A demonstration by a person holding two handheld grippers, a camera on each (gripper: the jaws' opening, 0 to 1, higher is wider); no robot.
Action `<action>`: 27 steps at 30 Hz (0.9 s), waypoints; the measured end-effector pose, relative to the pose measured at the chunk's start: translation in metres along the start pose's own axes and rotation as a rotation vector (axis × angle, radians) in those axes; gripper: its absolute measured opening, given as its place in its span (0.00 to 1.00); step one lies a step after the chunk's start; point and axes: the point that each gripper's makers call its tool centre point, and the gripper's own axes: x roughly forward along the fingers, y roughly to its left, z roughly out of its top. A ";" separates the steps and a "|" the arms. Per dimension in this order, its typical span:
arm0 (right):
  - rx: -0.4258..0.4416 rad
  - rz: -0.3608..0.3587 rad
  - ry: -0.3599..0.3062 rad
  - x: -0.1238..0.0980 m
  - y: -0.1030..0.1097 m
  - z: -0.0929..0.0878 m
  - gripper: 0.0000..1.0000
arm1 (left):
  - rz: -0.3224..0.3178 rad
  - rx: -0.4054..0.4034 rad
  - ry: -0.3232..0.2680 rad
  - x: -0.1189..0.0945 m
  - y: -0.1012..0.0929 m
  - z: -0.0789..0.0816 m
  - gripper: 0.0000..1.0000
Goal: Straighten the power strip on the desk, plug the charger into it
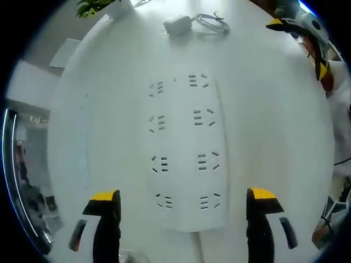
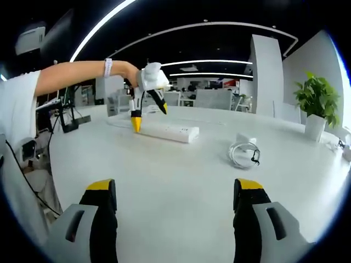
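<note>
A white power strip [image 1: 185, 150] with two rows of sockets lies flat on the white desk [image 1: 263, 109], its cable leaving toward the bottom of the left gripper view. My left gripper [image 1: 184, 201] hangs open above it, yellow-tipped jaws wide on either side of the strip's near end. In the right gripper view that same left gripper [image 2: 147, 115] hovers over the strip [image 2: 169, 131], held by a person's hand. The white charger [image 1: 177, 24] with its coiled cable [image 1: 211, 23] lies beyond the strip; it also lies ahead of my right gripper [image 2: 176, 192], which is open and holds nothing, as charger [image 2: 243, 139].
A potted plant [image 2: 315, 104] stands at the desk's far right. A person's arm [image 2: 71, 74] reaches in from the left. Chairs and stands are beyond the desk's left edge [image 2: 66, 118]. Bare desk surface [image 2: 175, 181] lies in front of the right gripper.
</note>
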 end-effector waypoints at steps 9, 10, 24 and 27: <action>-0.002 -0.001 -0.003 -0.003 0.002 0.000 0.87 | 0.015 -0.057 -0.067 -0.004 -0.004 0.006 0.99; -0.002 0.000 -0.003 -0.003 0.002 0.000 0.87 | 0.022 -0.065 -0.076 -0.005 -0.004 0.007 0.99; -0.005 0.018 -0.006 0.001 0.009 0.000 0.87 | 0.113 -0.124 -0.122 -0.010 -0.002 -0.009 0.99; -0.006 0.024 -0.007 0.003 0.009 -0.001 0.87 | 0.123 -0.138 -0.151 -0.011 -0.001 -0.007 0.99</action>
